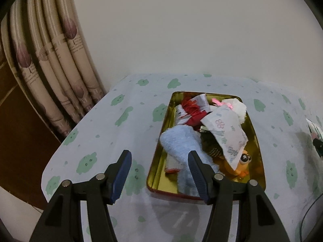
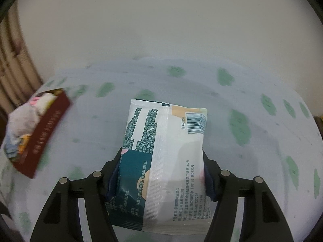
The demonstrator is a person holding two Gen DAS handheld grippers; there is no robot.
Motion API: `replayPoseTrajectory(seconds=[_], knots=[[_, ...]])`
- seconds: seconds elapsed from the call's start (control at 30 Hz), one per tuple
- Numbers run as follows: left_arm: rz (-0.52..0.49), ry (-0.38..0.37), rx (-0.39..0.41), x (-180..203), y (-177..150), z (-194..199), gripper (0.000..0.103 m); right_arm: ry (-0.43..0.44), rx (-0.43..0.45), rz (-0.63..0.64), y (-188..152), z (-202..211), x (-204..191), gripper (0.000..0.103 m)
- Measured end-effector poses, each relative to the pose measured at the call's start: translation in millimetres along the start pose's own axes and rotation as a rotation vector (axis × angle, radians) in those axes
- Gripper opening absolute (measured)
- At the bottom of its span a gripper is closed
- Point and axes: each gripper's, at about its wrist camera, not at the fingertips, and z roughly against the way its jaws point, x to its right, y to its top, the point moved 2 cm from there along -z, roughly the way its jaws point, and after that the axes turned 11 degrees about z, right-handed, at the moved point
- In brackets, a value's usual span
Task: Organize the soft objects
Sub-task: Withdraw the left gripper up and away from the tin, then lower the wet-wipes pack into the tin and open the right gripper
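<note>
A gold-lined tin box with red outer walls sits on the table, filled with soft things: a light blue towel, a red and white cloth, a floral tissue pack, a white plush and an orange toy with bulging eyes. My left gripper is open and empty, just in front of the box's near left corner. My right gripper is shut on a wet-wipe pack, white and teal with printed text, held above the table. The box lies to its left, blurred.
The table wears a pale cloth with green blobs. Patterned curtains hang at the left, past the table edge. A plain wall stands behind. The wipe pack and right gripper show at the right edge of the left wrist view.
</note>
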Motion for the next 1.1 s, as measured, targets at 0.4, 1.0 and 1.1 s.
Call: replayPoseTrajectory(seconds=[0.4,1.0,1.1], knots=[[0.079,0.006,-0.03,-29.1,1.6,-4.1,0.06,0.196,0.086,0.25,59.6,18.8,-148.7,0.063],[0.208,0.046,-0.057,-65.8,3.9,-17.4,0.06,0.264,0.03,0.366,97.4,-28.9,-278.3,0.063],[0.205,0.054,-0.054,-66.1,3.7,-17.2,0.06,0.241,0.038,0.393,99.5,-37.0,-290.5,0.063]])
